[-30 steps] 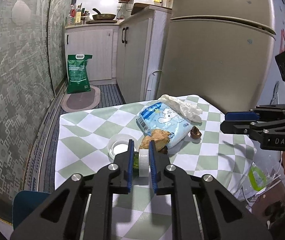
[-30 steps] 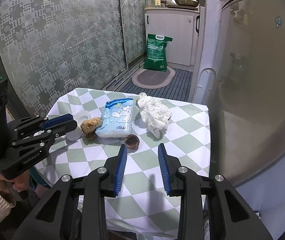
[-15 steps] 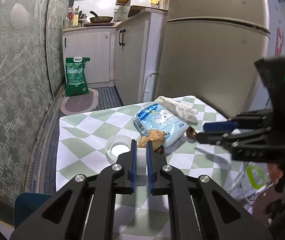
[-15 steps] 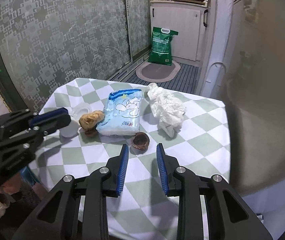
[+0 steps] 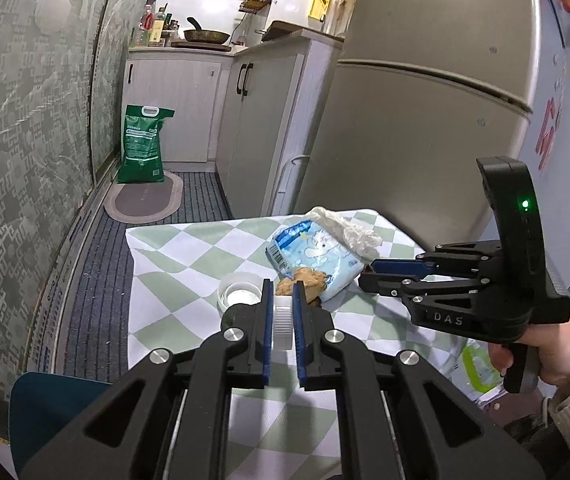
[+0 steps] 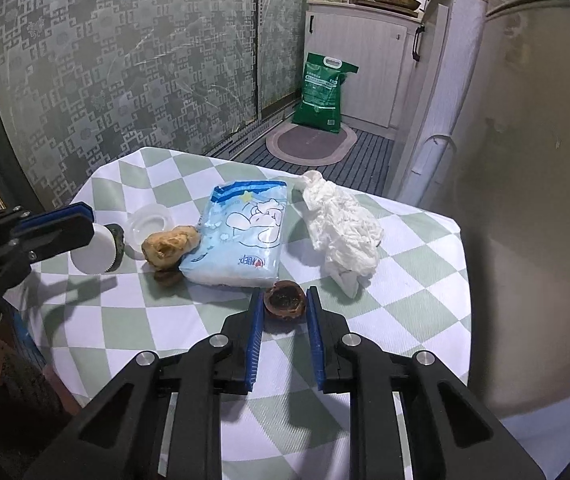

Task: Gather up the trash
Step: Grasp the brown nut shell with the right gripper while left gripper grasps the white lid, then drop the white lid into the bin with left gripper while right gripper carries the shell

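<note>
My left gripper (image 5: 283,292) is shut on a white ribbed cap (image 5: 283,320), held just above the chequered tablecloth (image 6: 405,280); from the right wrist view the cap (image 6: 93,254) has a dark green piece behind it. My right gripper (image 6: 285,297) is low over the table and its jaws are closing, with a small brown shell (image 6: 285,300) between the blue pads, which flank it closely. Beyond lie a blue-and-white packet (image 6: 249,236), a crumpled white tissue (image 6: 345,228), a tan lump (image 6: 169,242) and a clear plastic lid (image 6: 149,222).
A fridge (image 5: 425,120) stands close behind the table's far right side. On the floor are a green sack (image 6: 323,92) and an oval mat (image 6: 311,144). A plastic bag (image 5: 481,368) hangs below the table edge near the hand. A blue seat (image 5: 45,400) sits at the near left.
My right gripper has come forward and down until its narrowing jaws straddle the brown shell. My left gripper has tightened on the white cap and lifted it slightly.
</note>
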The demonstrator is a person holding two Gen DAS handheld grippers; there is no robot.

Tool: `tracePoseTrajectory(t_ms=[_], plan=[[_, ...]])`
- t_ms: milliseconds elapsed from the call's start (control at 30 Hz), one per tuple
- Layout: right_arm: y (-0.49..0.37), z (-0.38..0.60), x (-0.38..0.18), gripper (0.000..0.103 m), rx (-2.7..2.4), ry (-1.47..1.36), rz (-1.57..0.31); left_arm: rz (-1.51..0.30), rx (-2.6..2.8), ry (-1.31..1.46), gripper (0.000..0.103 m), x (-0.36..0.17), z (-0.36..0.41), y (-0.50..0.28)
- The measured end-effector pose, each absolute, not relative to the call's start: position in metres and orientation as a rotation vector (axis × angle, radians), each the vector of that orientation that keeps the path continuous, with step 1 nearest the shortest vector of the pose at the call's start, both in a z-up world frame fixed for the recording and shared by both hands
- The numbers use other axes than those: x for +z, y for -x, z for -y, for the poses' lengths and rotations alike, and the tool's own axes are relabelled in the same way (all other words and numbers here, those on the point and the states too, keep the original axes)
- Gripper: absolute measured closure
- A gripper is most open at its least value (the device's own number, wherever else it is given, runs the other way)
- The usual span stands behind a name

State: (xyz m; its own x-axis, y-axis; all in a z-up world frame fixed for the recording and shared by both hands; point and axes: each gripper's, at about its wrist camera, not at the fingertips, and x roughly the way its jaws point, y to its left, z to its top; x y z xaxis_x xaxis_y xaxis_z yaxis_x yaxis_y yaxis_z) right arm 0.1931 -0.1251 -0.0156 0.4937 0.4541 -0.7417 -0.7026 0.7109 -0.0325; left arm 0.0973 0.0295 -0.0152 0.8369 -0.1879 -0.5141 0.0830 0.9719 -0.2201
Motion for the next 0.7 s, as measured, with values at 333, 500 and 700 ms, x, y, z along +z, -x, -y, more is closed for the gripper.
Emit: tracePoseTrajectory(t_ms=[333, 500, 700], plan=[[-0.18, 0.124, 0.012, 0.082, 0.708, 0.316, -0.739, -0.565, -0.194, 0.321, 0.093, -0.013, -0.053, -0.089], [-0.169, 0.112, 0.024, 0.082, 0.749, 0.306, -0.718, -0.549, -0.196, 0.35, 0.093, -0.008, -0.065, -0.08], [-0.157, 0.092, 0.033, 0.082, 0.805, 0.305, -0.706, -0.527, -0.188, 0.361, 0.093, -0.001, -0.079, -0.066]])
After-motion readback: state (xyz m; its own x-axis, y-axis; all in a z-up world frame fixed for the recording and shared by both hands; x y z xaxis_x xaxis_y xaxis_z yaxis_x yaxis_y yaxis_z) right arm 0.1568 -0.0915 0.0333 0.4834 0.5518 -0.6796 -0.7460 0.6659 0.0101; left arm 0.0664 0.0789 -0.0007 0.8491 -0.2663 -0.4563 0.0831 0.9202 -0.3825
